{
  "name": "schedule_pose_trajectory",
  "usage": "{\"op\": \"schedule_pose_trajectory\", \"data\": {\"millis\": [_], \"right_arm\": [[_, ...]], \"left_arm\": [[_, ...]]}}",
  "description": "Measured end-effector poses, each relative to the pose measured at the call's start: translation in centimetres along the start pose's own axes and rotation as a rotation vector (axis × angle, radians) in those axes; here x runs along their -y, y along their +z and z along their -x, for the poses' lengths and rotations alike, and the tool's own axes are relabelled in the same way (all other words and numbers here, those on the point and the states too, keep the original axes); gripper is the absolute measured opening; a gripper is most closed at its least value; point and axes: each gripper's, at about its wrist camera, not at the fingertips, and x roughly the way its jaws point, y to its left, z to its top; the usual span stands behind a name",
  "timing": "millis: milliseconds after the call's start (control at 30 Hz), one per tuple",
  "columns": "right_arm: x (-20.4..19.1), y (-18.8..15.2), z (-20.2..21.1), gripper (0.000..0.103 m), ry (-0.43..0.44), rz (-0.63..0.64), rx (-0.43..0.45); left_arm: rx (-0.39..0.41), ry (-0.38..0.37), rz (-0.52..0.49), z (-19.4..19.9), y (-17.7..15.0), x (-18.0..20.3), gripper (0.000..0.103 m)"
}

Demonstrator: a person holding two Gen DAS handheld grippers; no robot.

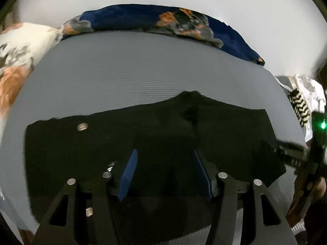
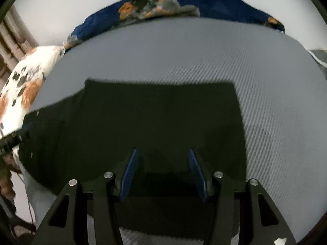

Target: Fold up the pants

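Black pants lie spread flat on a grey bed sheet, and a metal button shows near their left end. My left gripper hangs open just above the dark cloth, with nothing between its blue pads. In the right wrist view the pants fill the middle, with a straight edge at the far side and a square corner at the right. My right gripper is also open over the fabric, and its blue pads hold nothing.
A dark blue floral blanket lies bunched along the far edge of the bed. A white and orange floral pillow sits at the left. A black-and-white zigzag cloth lies at the right edge. A person's hand shows at the far right.
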Motion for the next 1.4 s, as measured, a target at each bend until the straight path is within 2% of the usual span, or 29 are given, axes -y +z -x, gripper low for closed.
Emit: {"op": "schedule_pose_trajectory", "data": {"millis": [200,333,533,700,867,1000,1067,1233,1400], "right_arm": [[-2.4,-2.7,-0.2,0.051,0.038,0.005,-0.042],[-5.5,-3.6,-0.6,0.051,0.085,0.038,-0.067],[-10.1,-4.2,-1.5,0.051,0.114,0.144,-0.096],[-11.7,-4.0,-1.8,0.053,0.12,0.162,-0.116],[-12.5,-3.3,-2.2,0.065,0.139,0.143,-0.135],[-12.6,-3.0,-2.4,0.067,0.168,0.096,-0.145],[-12.2,-2.9,-2.3,0.067,0.191,0.064,-0.149],[-11.5,-2.3,-2.5,0.068,0.223,-0.016,-0.164],[-11.4,-1.7,-2.6,0.068,0.213,-0.052,-0.18]], "left_arm": [[0.033,0.044,0.036,3.5,-1.0,-4.2,0.06],[0.051,0.074,0.08,4.9,-1.6,-7.2,0.061],[0.06,0.116,0.164,6.4,-3.0,-12.0,0.061],[0.045,0.116,0.236,7.0,-4.2,-15.9,0.062],[-0.001,0.047,0.301,6.1,-4.9,-18.9,0.062],[-0.042,-0.045,0.342,5.2,-5.1,-20.5,0.062],[-0.073,-0.118,0.371,4.4,-5.2,-21.4,0.062],[-0.128,-0.24,0.391,2.6,-5.0,-23.0,0.062],[-0.167,-0.345,0.395,0.4,-4.6,-23.6,0.062]]}}
